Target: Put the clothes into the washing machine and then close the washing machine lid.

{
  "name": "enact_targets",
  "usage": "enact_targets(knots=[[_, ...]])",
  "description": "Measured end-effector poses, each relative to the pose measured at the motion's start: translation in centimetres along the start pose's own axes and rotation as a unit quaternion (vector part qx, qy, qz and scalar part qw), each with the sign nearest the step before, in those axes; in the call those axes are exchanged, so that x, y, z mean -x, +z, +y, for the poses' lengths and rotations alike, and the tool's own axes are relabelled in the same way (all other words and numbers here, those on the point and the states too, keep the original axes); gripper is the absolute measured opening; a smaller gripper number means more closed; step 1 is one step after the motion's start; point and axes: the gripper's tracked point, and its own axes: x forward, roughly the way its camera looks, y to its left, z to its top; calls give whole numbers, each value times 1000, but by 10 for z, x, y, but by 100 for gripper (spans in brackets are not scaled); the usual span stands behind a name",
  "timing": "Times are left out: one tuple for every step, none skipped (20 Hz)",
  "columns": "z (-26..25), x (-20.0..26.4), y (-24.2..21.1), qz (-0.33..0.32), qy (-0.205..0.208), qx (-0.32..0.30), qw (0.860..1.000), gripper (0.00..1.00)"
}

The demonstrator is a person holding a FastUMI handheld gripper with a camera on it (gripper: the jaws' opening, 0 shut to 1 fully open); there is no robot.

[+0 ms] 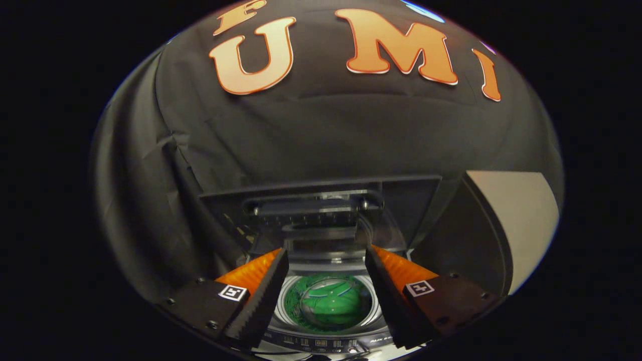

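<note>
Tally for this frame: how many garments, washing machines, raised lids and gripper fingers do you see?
Green garment, in the drum: 1
Washing machine: 1
Raised lid: 1
Fingers of the open gripper, holding nothing: 2
Total: 5

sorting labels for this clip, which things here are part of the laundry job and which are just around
Part of the job:
- green clothes, lying in the drum
- washing machine
- washing machine lid, raised upright behind the drum
- gripper, fingers open, empty, above the drum

Just around:
- black cloth wall
- pale panel beside the machine
</note>
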Motion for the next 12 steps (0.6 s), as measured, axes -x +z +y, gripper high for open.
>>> enact_targets(knots=[[-1, -1, 13, -12, -1, 3, 1000, 99], [-2, -3, 21, -19, -2, 9, 1000, 99], [-2, -4, 30, -29, -3, 13, 999, 99], [-3, -7, 34, -36, -5, 17, 999, 99], [-4, -9, 38, -42, -6, 21, 999, 99], [-6, -11, 43, -45, -7, 24, 999, 99], [-7, -15, 50, -51, -8, 26, 998, 99], [-6, -15, 60, -62, -6, 27, 998, 99], [-6, -20, 67, -71, -5, 29, 997, 99], [-7, -22, 73, -77, -8, 27, 997, 98], [-7, -27, 77, -78, -9, 29, 996, 98], [-10, -33, 79, -78, -15, 29, 996, 98]])
